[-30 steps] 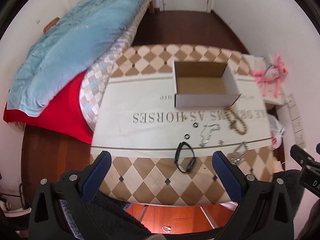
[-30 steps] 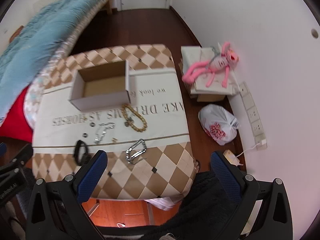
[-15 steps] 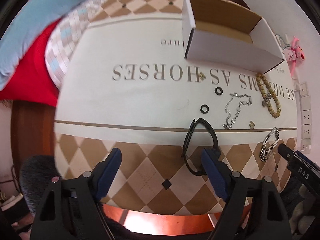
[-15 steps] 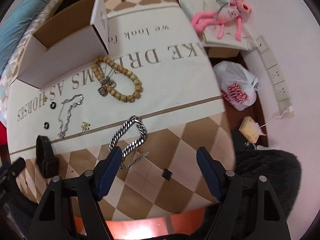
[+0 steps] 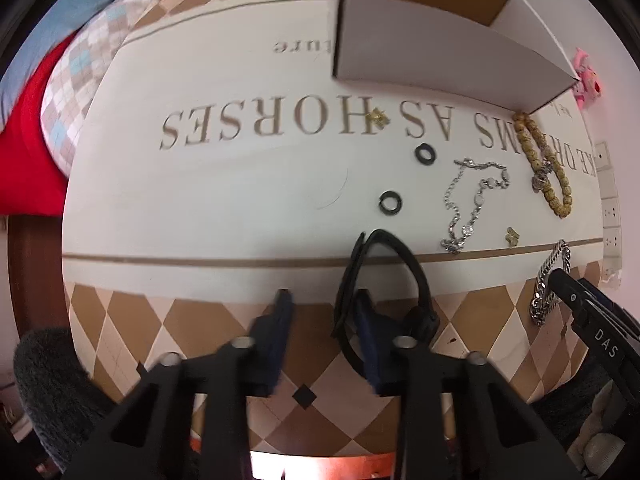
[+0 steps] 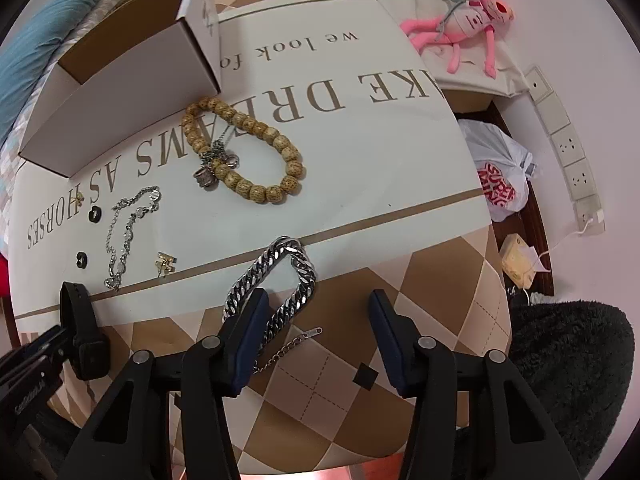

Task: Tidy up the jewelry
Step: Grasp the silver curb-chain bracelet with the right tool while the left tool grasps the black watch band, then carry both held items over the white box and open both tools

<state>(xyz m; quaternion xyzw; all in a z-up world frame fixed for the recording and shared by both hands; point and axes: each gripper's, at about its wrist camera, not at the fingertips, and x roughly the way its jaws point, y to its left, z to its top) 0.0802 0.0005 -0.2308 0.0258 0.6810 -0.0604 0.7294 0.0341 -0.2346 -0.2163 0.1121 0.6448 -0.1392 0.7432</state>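
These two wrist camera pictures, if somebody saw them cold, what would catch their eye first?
Probably the jewelry scattered over the cream tablecloth with its big tan lettering: a wooden bead bracelet beside the open white cardboard box, and a chunky silver chain bracelet just ahead of the open right gripper. Next, the left gripper straddling one side of the black wristband at the near edge, and the pink plush toy beyond the table.
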